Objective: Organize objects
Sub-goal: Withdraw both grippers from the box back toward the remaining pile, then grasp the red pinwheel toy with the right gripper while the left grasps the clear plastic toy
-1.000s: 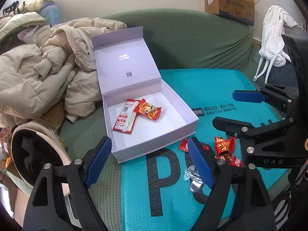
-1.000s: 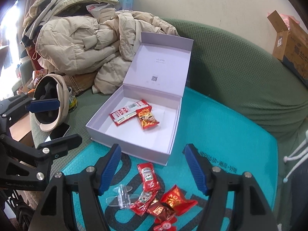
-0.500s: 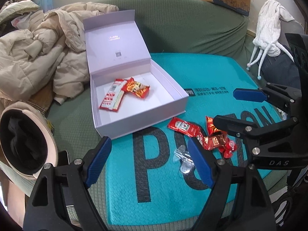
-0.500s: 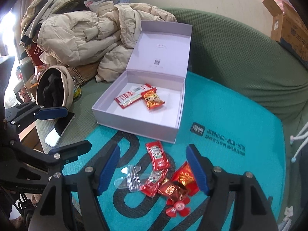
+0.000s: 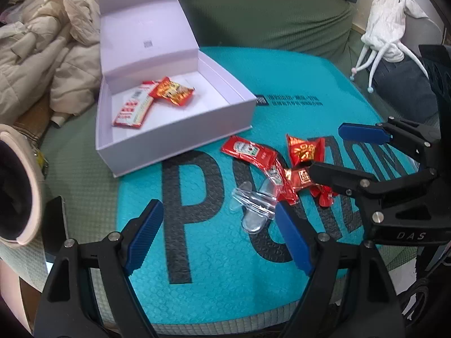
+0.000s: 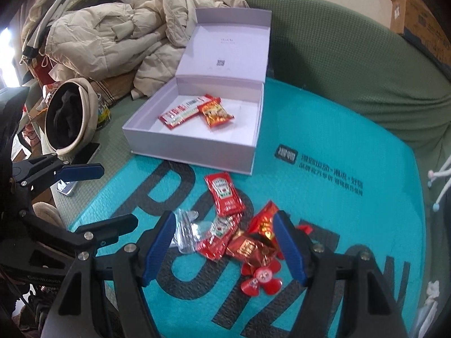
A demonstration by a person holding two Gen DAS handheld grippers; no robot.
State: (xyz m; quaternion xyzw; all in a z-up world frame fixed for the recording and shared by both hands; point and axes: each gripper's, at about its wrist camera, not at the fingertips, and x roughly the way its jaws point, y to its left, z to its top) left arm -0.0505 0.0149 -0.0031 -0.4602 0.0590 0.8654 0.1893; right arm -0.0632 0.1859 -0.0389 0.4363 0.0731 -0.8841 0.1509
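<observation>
Only the right wrist view shows the red plastic flower (image 6: 260, 277), at six o'clock of the red sachet pile (image 6: 239, 239). Left gripper (image 5: 217, 232) gapes empty, the pile at two o'clock. Right gripper (image 6: 225, 246) straddles the pile, gripping nothing.

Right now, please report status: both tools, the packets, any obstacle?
Left tool open, empty. Right tool open, low over red packets on teal mat. Two packets in open box. Clear plastic piece beside pile.

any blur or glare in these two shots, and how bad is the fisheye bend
Left wrist view: strong fisheye, dark corners, sofa back bowed; clear plastic piece glints. Right wrist view: same bend, slight motion blur on the packets, window glare far left.
</observation>
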